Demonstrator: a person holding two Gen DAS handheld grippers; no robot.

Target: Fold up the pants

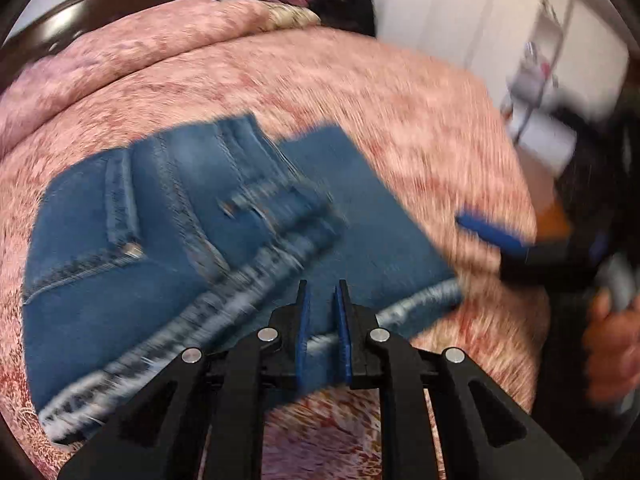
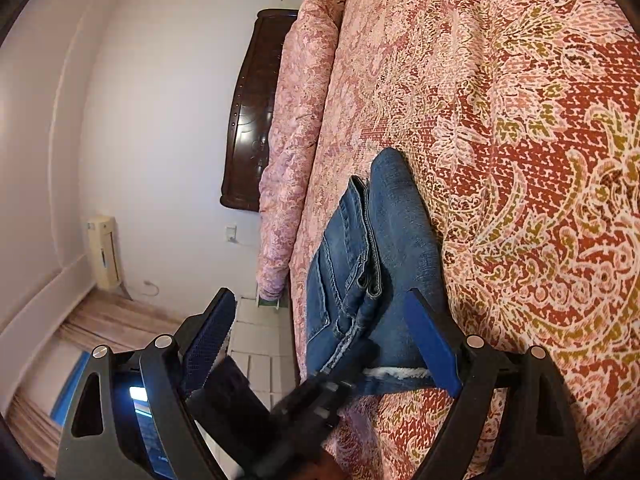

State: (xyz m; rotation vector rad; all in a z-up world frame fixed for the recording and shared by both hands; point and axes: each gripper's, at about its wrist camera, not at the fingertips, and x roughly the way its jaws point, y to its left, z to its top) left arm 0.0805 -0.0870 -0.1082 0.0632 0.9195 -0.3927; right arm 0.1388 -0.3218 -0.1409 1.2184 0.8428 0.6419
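Lying folded on the bedspread (image 1: 400, 92), the jeans (image 1: 160, 216) sat untouched. My left gripper (image 1: 322, 304) was closed on nothing; my right gripper (image 2: 324, 320) gaped wide, empty.

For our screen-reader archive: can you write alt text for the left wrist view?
Folded blue jeans lie on a pink patterned bedspread. The left tool, shut and empty, points down at their frayed hem, and the picture is motion-blurred.

- A bedroom in a home.
- A bed (image 2: 520, 160) fills most of both views, spread with a pink and red paisley cover.
- A dark carved wooden headboard (image 2: 252, 120) stands against a plain white wall (image 2: 160, 120).
- A rolled pink quilt (image 2: 296, 120) lies along the headboard.
- Pale floor tiles (image 2: 260, 344) show beside the bed.
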